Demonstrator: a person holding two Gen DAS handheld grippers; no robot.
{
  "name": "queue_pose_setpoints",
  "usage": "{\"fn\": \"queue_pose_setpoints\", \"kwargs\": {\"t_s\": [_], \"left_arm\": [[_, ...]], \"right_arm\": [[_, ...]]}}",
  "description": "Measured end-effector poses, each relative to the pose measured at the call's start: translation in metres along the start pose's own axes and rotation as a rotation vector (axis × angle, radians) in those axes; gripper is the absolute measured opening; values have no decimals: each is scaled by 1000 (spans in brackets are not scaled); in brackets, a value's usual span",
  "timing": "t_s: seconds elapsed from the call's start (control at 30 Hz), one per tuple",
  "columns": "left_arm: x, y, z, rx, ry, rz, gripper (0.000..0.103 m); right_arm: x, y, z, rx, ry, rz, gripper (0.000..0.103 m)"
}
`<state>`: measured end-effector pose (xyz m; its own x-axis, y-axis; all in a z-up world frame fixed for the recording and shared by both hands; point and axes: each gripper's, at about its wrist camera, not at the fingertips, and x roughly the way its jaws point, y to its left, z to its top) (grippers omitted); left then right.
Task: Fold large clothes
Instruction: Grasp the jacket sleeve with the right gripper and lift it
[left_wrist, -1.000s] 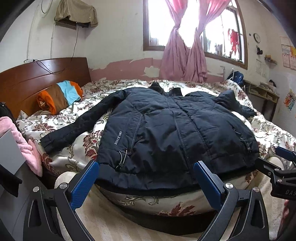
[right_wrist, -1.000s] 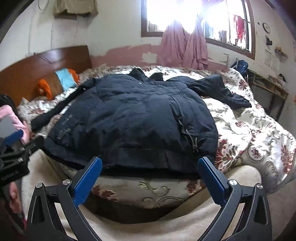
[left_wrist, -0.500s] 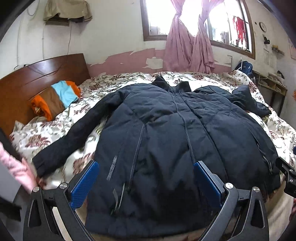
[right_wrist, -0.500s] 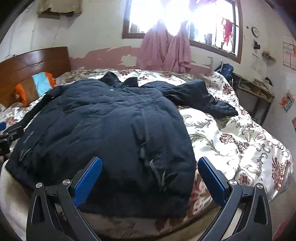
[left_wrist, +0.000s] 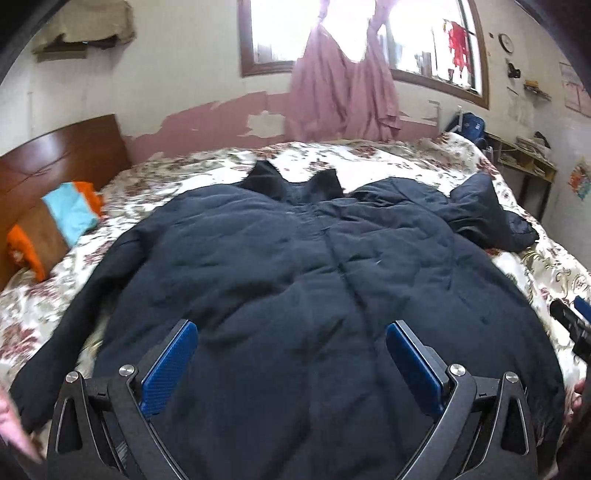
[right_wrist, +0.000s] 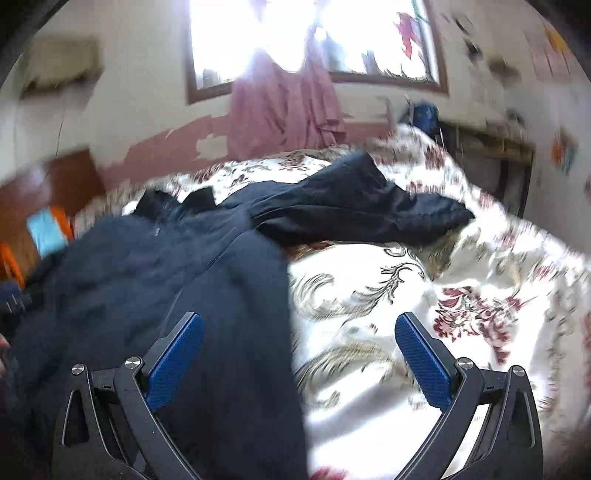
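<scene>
A large dark navy padded jacket lies flat on the floral bedspread, collar toward the far wall. Its left sleeve stretches down along the bed; its right sleeve lies folded across toward the right. My left gripper hovers open over the jacket's lower middle, nothing between its blue pads. My right gripper is open above the jacket's right edge and the bare bedspread. The right gripper's tip shows at the left wrist view's right edge.
A wooden headboard stands at the left with an orange, brown and blue pillow below it. Pink curtains hang at the window on the far wall. A desk with shelves stands at the right.
Both grippers have moved forward and up from the bed's foot, out over the jacket. The right gripper has swung toward the jacket's right side; its view is blurred by motion.
</scene>
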<state>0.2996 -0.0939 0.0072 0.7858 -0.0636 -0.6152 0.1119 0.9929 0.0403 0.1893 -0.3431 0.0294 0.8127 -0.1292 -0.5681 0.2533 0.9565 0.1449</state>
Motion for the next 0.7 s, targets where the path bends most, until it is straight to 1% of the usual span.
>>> {"fn": "queue_pose_setpoints", "kwargs": {"t_s": [0.1, 0.17, 0.2, 0.27, 0.3, 0.33, 0.43, 0.5, 0.53, 0.6, 0.7], "left_arm": [[22, -15, 20, -1, 12, -50, 103], [38, -28, 36, -3, 13, -79, 103], [46, -34, 43, -6, 15, -91, 103], [64, -51, 59, -10, 20, -124, 103], [71, -58, 65, -3, 22, -134, 103], [79, -68, 72, 9, 25, -140, 103], [100, -93, 91, 42, 4, -139, 103], [116, -109, 102, 64, 11, -142, 103], [125, -117, 108, 70, 15, -146, 103], [140, -132, 117, 74, 21, -155, 103], [165, -146, 124, 66, 48, -168, 103]], "right_arm": [[26, -40, 19, 114, -14, 27, 102], [49, -66, 34, 180, -3, 7, 102], [62, -79, 42, 226, 11, -8, 102], [91, -106, 60, 331, 12, -29, 102], [108, -120, 70, 381, 16, -51, 102], [122, -130, 79, 401, 15, -81, 102], [170, -155, 104, 414, 34, -197, 102], [198, -174, 113, 454, 52, -243, 102], [210, -184, 115, 491, 61, -239, 102], [233, -206, 114, 585, 60, -198, 102], [256, -225, 111, 664, 71, -147, 102]]}}
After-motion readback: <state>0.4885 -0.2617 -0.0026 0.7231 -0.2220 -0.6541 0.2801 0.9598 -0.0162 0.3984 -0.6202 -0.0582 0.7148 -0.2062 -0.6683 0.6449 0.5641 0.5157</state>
